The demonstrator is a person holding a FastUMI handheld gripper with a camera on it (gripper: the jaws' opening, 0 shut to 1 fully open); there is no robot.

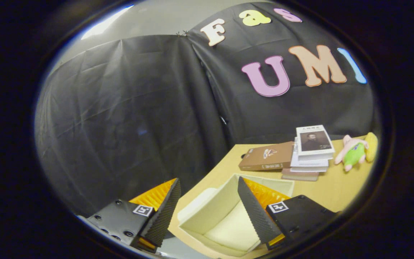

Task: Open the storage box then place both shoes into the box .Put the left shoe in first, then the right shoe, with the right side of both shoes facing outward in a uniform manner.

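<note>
Above open box [207, 212], claw [207, 212] spread

Storage box [207, 216] between fingers [164, 212]; books [313, 153], plush toy [354, 151] seemingly beyond.

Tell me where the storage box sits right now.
In the gripper view the open storage box sits on the wooden table, between the open tool fingers, nearer than the brown box and the stack of books.

Matt cream storage box [207, 212] on smooth wooden table [336, 187]; ribbed fingers [165, 212] of the open gripper [208, 212].
</note>
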